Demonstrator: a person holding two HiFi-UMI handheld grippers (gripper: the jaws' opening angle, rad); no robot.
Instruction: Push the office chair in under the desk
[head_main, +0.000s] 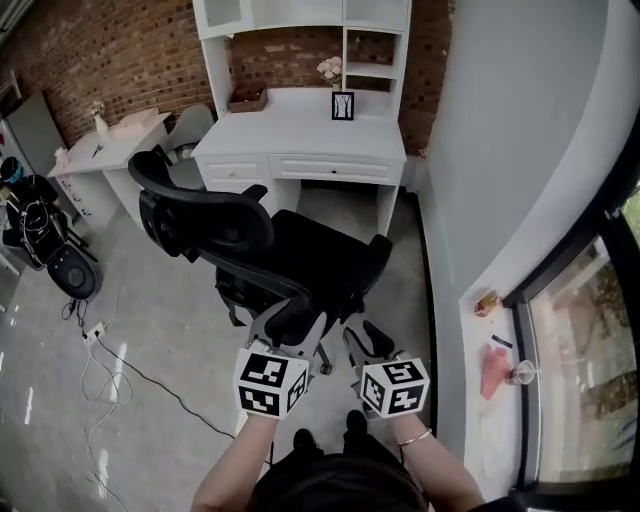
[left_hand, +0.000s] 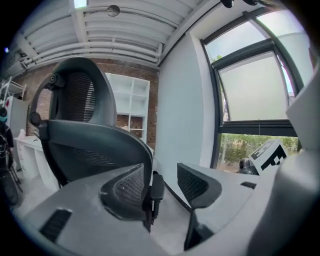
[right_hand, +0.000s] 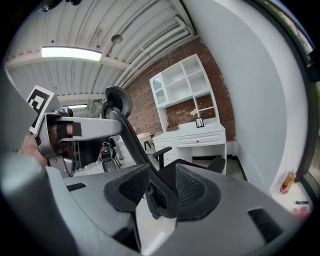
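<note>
- The white desk (head_main: 300, 132) with its tall shelves stands against the brick wall (head_main: 100, 60) at the far end of the room, its knee space facing the person.
- The office chair (head_main: 300, 262) is black and stands on the grey floor (head_main: 170, 330) just in front of the desk, none of it under the desk yet.
- Its seat (head_main: 335, 245) points towards the desk but is skewed to the right, towards the plain white side wall (head_main: 500, 150). The backrest (head_main: 205, 220) is on the near left side, towards the person.
- The chair's long axis is upright. In the head view the headrest (head_main: 150, 172) on top leans towards the upper left.
- The left gripper (left_hand: 167, 186) is held level, close behind the lower backrest. Its jaws stand fairly wide. The backrest's edge runs just behind the left pad, and wall and floor show through the gap, so nothing is clamped.
- The right gripper (right_hand: 162, 187) is beside it, near the chair's right rear. Its jaws are partly apart, and the edge of the backrest shows in the gap. Whether a pad touches it cannot be told; no grip is visible.
- A small black picture frame (head_main: 342, 105) stands upright on the desk top, with flowers (head_main: 329, 69) just behind it.
</note>
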